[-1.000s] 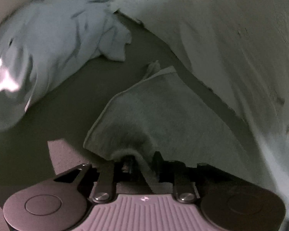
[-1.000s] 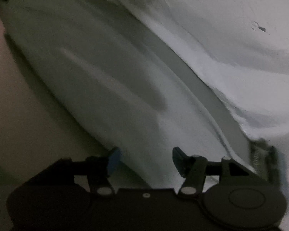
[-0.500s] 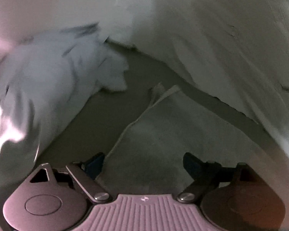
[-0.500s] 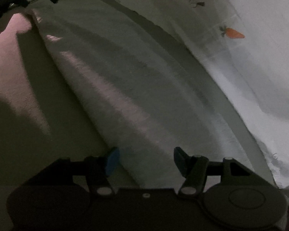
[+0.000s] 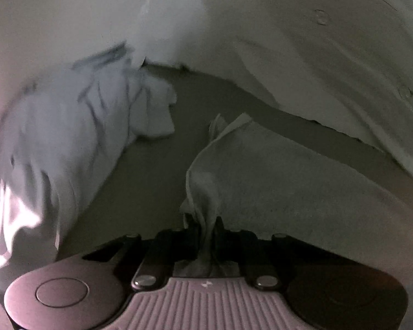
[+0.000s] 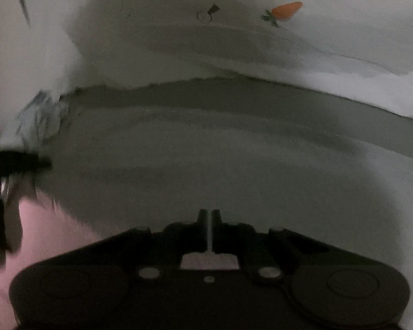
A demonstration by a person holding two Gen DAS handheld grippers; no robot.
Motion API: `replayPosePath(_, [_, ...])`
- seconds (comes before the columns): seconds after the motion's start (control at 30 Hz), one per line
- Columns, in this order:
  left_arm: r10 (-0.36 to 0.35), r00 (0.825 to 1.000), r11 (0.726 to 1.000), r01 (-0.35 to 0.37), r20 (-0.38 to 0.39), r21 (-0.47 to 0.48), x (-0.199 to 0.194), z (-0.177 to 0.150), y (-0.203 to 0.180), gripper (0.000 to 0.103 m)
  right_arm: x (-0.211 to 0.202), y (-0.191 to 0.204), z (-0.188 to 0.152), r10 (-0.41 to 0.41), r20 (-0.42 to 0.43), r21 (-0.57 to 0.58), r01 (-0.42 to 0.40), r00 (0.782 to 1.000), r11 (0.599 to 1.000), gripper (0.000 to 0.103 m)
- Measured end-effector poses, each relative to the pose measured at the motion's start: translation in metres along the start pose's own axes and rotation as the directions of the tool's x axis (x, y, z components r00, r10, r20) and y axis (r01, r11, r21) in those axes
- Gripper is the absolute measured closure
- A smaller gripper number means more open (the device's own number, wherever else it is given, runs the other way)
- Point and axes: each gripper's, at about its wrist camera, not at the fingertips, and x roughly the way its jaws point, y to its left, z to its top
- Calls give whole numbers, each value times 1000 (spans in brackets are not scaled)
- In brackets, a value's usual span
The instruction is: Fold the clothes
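Dim grey-brown surface point(image 5: 157, 165), kind not discernible. Lying on it: one grey towel-like cloth point(image 5: 275, 181), spread; one crumpled pale garment point(image 5: 77, 126) with dark lines, to the left; one white sheet point(image 6: 261, 44) with a carrot print point(image 6: 286, 10) along the far edge.

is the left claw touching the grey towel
Touching. In the left wrist view the left claw has just closed, and a bunched corner of the grey towel is pinched between its fingers.
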Motion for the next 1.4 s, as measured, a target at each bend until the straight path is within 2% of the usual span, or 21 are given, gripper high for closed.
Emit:
replayPosePath(0.07, [-41, 999, 994, 39, -19, -98, 3, 0, 8, 92, 21, 11, 11, -26, 20, -26, 26, 999, 999, 99])
replayPosePath(0.17, [-103, 994, 965, 90, -43, -248, 7, 5, 22, 92, 46, 21, 14, -46, -7, -64, 46, 999, 997, 98])
replayPosePath(0.27, [-152, 988, 941, 134, -33, -312, 5, 13, 25, 92, 45, 24, 15, -50, -27, -66, 48, 998, 997, 98])
replayPosePath(0.33, [-174, 985, 944, 168, 5, -284, -8, 22, 16, 92, 34, 13, 16, -31, -36, 0, 32, 999, 1000, 98])
replayPosePath(0.43, [-212, 975, 959, 222, 74, -179, -36, 40, -15, 93, 9, -13, 10, -51, -26, 103, 53, 998, 993, 97])
replayPosePath(0.5, [-274, 954, 953, 287, 122, -101, -60, 51, -43, 93, -14, -34, 3, -89, -8, 154, 89, 996, 984, 97])
replayPosePath(0.6, [-405, 899, 914, 403, 169, 42, -100, 61, -101, 93, -57, -70, -9, -164, 31, 234, 152, 986, 960, 97])
replayPosePath(0.67, [-511, 845, 857, 488, 159, 163, -129, 55, -152, 93, -89, -94, -20, -221, 62, 294, 194, 973, 936, 97])
replayPosePath(0.73, [-619, 779, 768, 572, 104, 289, -157, 33, -208, 93, -122, -117, -33, -280, 85, 362, 232, 956, 903, 96])
replayPosePath(0.77, [-672, 739, 705, 617, 50, 350, -169, 15, -238, 93, -140, -129, -41, -311, 94, 401, 250, 946, 881, 96])
replayPosePath(0.83, [-733, 675, 585, 688, -82, 429, -182, -33, -291, 90, -170, -150, -59, -368, 98, 475, 281, 925, 834, 94])
replayPosePath(0.9, [-723, 641, 477, 733, -258, 484, -179, -94, -341, 74, -199, -170, -80, -423, 85, 542, 315, 902, 779, 93])
replayPosePath(0.93, [-701, 622, 413, 752, -348, 514, -173, -131, -365, 50, -211, -179, -89, -448, 72, 566, 333, 891, 754, 91])
replayPosePath(0.97, [-663, 629, 390, 754, -407, 529, -163, -161, -380, 29, -221, -188, -98, -465, 57, 584, 348, 884, 733, 90])
replayPosePath(1.0, [-620, 634, 368, 755, -462, 543, -153, -190, -396, 28, -229, -197, -107, -478, 40, 600, 361, 877, 714, 88])
replayPosePath(1.1, [-512, 639, 392, 768, -574, 506, -131, -235, -408, 28, -241, -213, -122, -484, 7, 632, 371, 875, 680, 84])
replayPosePath(1.13, [-517, 623, 400, 782, -587, 478, -130, -237, -403, 28, -244, -217, -125, -485, 1, 633, 375, 875, 678, 82])
replayPosePath(1.2, [-547, 610, 419, 792, -573, 444, -134, -229, -385, 25, -240, -219, -124, -479, -4, 604, 384, 878, 698, 75])
replayPosePath(1.23, [-558, 627, 443, 779, -544, 444, -133, -220, -372, 22, -236, -220, -123, -468, -6, 585, 382, 884, 715, 74])
replayPosePath(1.33, [-539, 747, 564, 664, -390, 491, -132, -194, -328, 21, -209, -214, -113, -414, 1, 493, 360, 910, 792, 73])
replayPosePath(1.4, [-457, 842, 644, 536, -287, 546, -126, -185, -305, 21, -187, -203, -96, -372, 19, 373, 339, 928, 864, 72])
